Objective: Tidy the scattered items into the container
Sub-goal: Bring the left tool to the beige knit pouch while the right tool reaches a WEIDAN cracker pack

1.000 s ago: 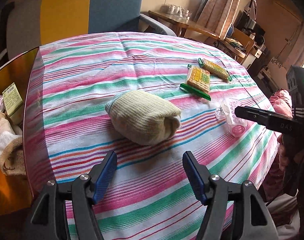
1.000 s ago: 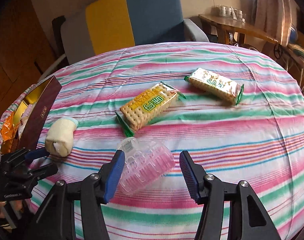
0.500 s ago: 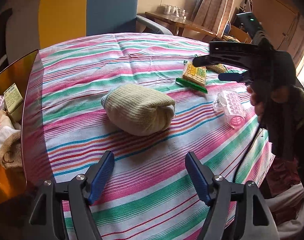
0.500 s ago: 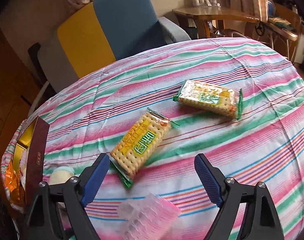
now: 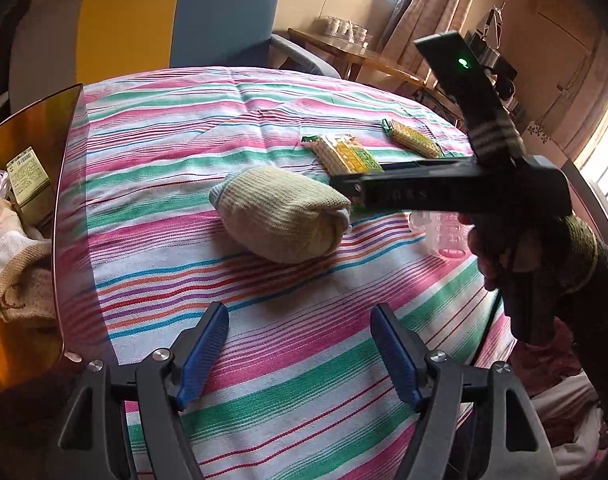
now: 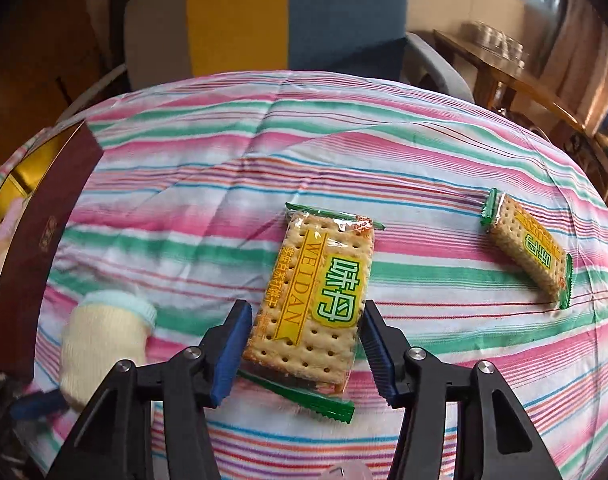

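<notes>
A rolled cream sock [image 5: 280, 216] lies on the striped tablecloth just ahead of my left gripper [image 5: 299, 320], which is open and holds nothing. My right gripper [image 6: 306, 312] hangs over a cracker packet [image 6: 316, 296]. Its jaws are closing with the packet between them, and a thin gap still shows at the left pad. A second cracker packet [image 6: 528, 256] lies further right. A clear pink plastic piece [image 5: 448, 236] sits partly hidden behind the right gripper's black body [image 5: 444, 192]. The gold-lined box [image 5: 68, 200] stands at the left with several items inside.
The box's dark outer wall [image 6: 36, 240] rises at the table's left edge. A blue and yellow armchair [image 5: 176, 16] stands behind the table. A wooden side table [image 5: 344, 48] with cups is at the back right. The person's hand [image 5: 492, 256] grips the right handle.
The right gripper left the pink plastic piece and moved over the nearer cracker packet, its jaws widening and then narrowing around it. The left gripper stayed almost still behind the sock.
</notes>
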